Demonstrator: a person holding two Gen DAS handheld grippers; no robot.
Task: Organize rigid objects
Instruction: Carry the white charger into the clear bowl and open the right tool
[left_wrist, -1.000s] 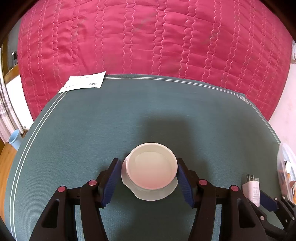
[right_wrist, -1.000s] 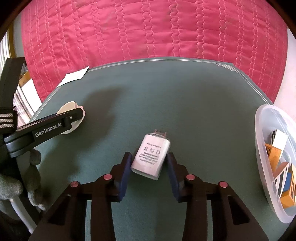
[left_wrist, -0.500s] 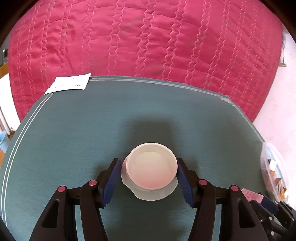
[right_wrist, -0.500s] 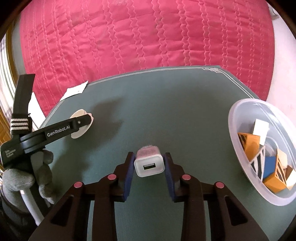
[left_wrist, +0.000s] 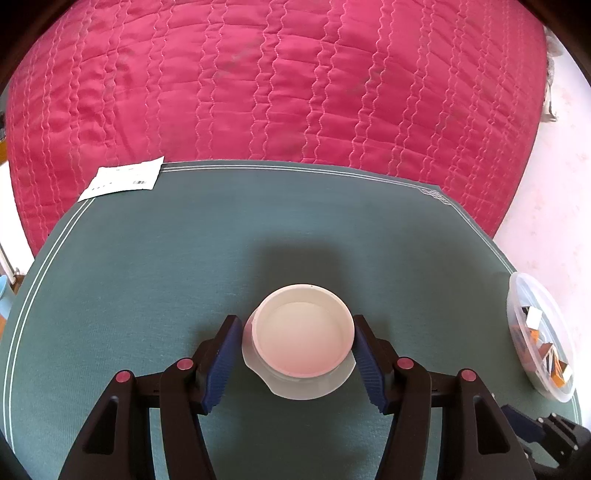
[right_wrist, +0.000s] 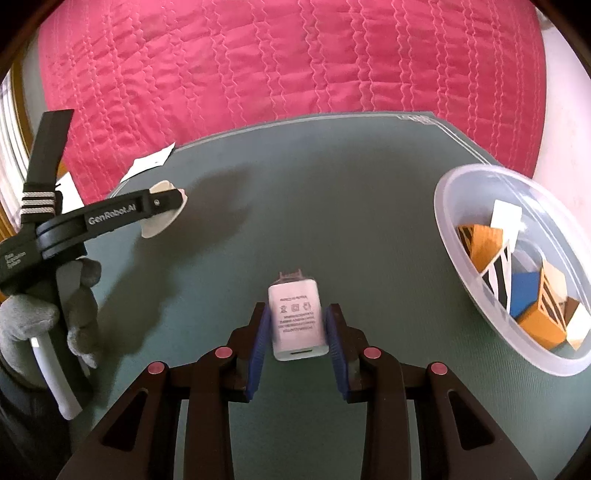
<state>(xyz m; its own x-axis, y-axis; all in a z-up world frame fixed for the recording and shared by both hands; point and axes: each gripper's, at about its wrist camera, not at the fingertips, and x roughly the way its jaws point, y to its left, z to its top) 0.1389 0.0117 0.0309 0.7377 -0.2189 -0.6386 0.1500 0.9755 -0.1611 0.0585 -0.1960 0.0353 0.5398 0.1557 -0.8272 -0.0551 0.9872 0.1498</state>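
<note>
Charger now lifted, seemingly, tight between right gripper pads, prongs forward

Your left wrist camera looks steeply down along its gripper, close over the green mat, facing the red quilt. Your right wrist camera sits to its right, tilted down likewise. Both views share the mat, the quilt, the paper slip and the clear bowl

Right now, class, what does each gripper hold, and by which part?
The right gripper holds the white charger by its two side faces. The left gripper holds the round white container across its rim.
</note>
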